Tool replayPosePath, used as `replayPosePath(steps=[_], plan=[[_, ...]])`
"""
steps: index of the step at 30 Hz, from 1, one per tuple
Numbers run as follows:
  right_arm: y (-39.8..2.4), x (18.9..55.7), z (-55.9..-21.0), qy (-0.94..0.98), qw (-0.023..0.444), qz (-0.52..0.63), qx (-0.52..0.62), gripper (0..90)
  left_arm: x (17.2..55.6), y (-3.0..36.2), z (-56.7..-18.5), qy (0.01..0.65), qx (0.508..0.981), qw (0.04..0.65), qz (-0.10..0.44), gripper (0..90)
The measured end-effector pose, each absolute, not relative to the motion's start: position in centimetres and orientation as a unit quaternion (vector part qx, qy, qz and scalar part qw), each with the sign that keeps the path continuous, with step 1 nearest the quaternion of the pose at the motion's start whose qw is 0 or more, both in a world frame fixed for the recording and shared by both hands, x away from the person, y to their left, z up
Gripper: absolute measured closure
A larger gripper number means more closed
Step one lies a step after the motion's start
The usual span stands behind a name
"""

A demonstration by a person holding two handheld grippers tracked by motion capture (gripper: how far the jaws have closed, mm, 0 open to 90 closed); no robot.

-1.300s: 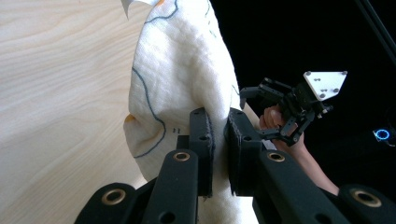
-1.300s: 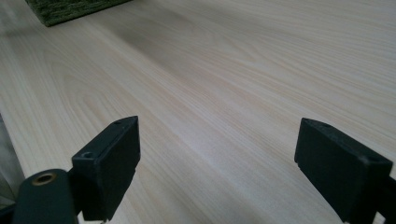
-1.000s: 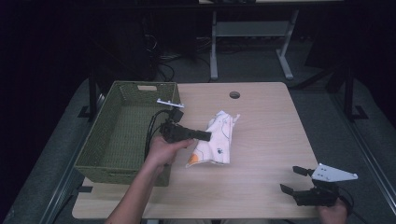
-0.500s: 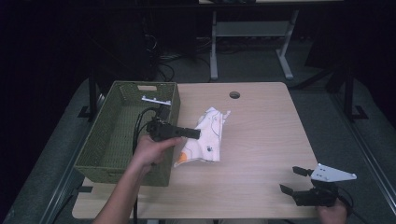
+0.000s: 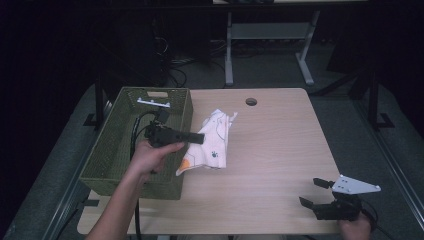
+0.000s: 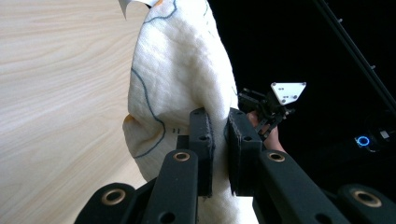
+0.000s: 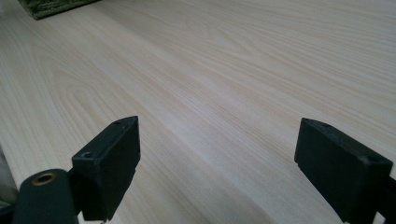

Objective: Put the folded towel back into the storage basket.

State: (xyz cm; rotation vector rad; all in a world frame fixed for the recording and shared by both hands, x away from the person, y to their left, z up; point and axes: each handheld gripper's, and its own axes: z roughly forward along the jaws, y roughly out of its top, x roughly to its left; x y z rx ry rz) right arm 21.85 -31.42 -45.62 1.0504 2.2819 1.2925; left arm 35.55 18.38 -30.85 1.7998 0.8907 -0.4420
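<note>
The cloth (image 5: 212, 142), white with small prints, hung pinched between the jaws of the left gripper (image 5: 199, 138), which were closed almost fully on a fold of it; its free end trailed past the jaw tips over the table (image 5: 280, 150), its lower edge seemingly brushing the wood. Compared with a second earlier, the gripper and cloth had shifted toward the green basket (image 5: 115, 150), which sat just behind the jaws on the hand's side, and the cloth looked more bunched and lifted. That suggested the cloth was being carried toward the basket, with the drop not yet made. Well apart, the right gripper (image 5: 316, 192) rested at the table's near edge, jaws wide apart with nothing between them, in the same spot as before.
</note>
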Motion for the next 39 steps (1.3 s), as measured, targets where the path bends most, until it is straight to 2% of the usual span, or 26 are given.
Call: replayPosePath(steps=[20,39], plan=[[-31.2,21.9,-45.7,0.801,0.164,0.444,0.366,13.6,35.0,22.9,-29.6,0.391,0.741,0.522,-0.162,83.3],[-31.0,21.7,-45.6,0.807,0.168,0.434,0.363,13.7,34.8,28.2,-31.3,0.431,0.722,0.522,-0.145,83.2]])
